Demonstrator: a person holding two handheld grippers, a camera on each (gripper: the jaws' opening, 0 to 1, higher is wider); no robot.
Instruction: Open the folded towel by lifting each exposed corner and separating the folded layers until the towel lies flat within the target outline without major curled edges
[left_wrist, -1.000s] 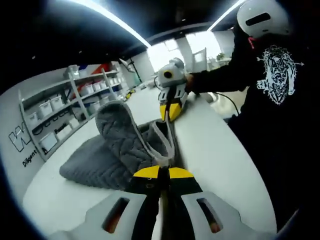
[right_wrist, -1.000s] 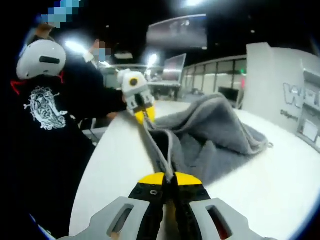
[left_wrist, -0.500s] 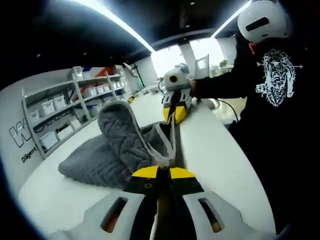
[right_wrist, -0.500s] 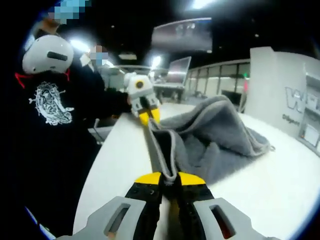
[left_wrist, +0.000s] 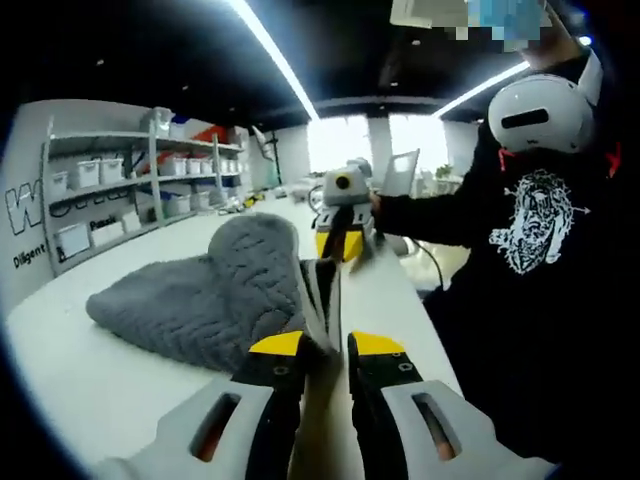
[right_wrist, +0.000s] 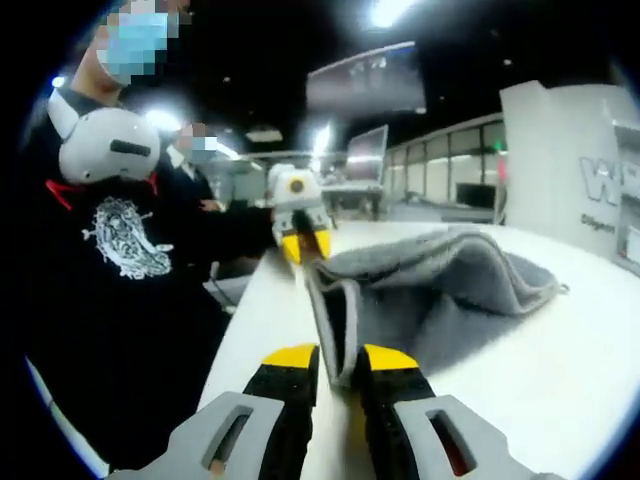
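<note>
A grey towel (left_wrist: 200, 300) lies bunched on the white table (left_wrist: 90, 370), one folded hem stretched along the table's near side between the two grippers. My left gripper (left_wrist: 325, 345) is open, its jaws parted with the towel's hem lying between them. The right gripper (left_wrist: 338, 245) stands at the far end of that hem. In the right gripper view, the right gripper (right_wrist: 340, 355) is open too, with the towel (right_wrist: 450, 285) corner loose between its jaws. The left gripper (right_wrist: 300, 248) sits at the hem's other end, low by the table.
A person in a black printed shirt (left_wrist: 530, 230) stands along the table's edge, close to the hem. Shelves with white bins (left_wrist: 110, 190) line the far wall. A white lettered panel (right_wrist: 560, 150) rises behind the table (right_wrist: 540, 380).
Both grippers' jaws have parted from shut. The towel has sunk from a raised hump to a lower heap, and both grippers have come down nearer the table.
</note>
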